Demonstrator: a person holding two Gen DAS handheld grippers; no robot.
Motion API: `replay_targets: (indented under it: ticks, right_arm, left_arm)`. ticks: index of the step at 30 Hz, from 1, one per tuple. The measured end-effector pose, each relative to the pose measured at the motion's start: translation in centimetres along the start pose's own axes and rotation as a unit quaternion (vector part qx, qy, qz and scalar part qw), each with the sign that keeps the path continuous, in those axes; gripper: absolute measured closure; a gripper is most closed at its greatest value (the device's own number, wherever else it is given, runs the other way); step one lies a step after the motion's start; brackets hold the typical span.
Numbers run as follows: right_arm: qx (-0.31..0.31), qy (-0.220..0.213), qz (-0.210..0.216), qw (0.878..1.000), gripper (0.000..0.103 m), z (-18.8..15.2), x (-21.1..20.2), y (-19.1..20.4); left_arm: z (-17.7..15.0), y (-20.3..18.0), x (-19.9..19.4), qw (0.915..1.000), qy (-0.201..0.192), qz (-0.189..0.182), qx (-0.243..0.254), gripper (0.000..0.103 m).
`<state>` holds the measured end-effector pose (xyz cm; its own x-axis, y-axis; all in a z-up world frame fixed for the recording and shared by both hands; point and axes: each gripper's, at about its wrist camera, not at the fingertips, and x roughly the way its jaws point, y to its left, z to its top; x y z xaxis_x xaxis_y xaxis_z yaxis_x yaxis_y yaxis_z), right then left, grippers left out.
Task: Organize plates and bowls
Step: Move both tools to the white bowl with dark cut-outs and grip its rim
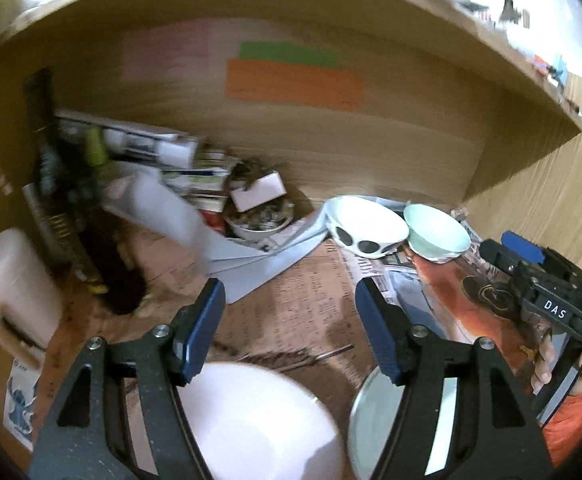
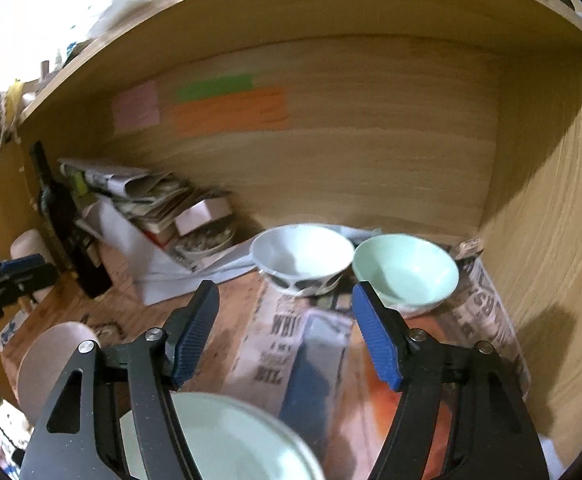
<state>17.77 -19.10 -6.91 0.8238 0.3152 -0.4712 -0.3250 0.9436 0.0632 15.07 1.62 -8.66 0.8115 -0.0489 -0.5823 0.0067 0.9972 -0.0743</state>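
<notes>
Left gripper (image 1: 290, 316), seen with jaws apart and nothing between the blue pads (image 1: 205, 328). A white plate (image 1: 259, 420) and a pale green plate (image 1: 375, 412) are shown below the fingers. A white bowl with dark ovals (image 1: 365, 228) and a pale green bowl (image 1: 437, 236) are set side by side. The right gripper (image 1: 531, 276) is seen at the right edge.

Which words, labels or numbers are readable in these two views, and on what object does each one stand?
"DAS": white letters on the black body of the right tool, left wrist view.
Newspaper under the bowls: large black headline letters, too blurred to read.
Orange note on the back wall: no readable writing.
Blue cartoon sticker: its text is too small.
</notes>
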Motion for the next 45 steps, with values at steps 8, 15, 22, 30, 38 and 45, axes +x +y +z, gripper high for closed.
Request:
replay_targets:
  ticks: [8,15,22,30,38,45]
  right_arm:
    - [0.019,0.003,-0.002,1.000,0.037,1.6,3.2,-3.1]
    - [0.047,0.035,0.009,0.998,0.037,0.5,6.6,-5.3]
    - [0.057,0.059,0.015,0.997,0.037,-0.6,8.1,-6.5]
    - [0.063,0.078,0.013,0.995,0.037,-0.9,9.6,-6.9]
    - [0.068,0.070,0.002,0.995,0.037,-0.8,9.4,-7.0]
    - [0.076,0.079,-0.001,0.994,0.037,-0.8,9.7,-7.3]
  left_arm:
    - [3.6,-4.5,6.2,0.9989,0.040,0.008,0.024,0.036]
    - [5.9,-5.5,12.8,0.9953,0.096,0.011,0.005,0.036]
    - [6.9,-6.0,19.3,0.9883,0.151,0.022,-0.001,0.036]
    - [7.3,-6.5,23.2,0.9825,0.184,0.025,0.003,0.056]
    - [6.6,-7.0,24.9,0.9781,0.207,0.006,0.022,0.080]
    - [5.8,-5.9,24.0,0.9753,0.217,0.001,0.043,0.088]
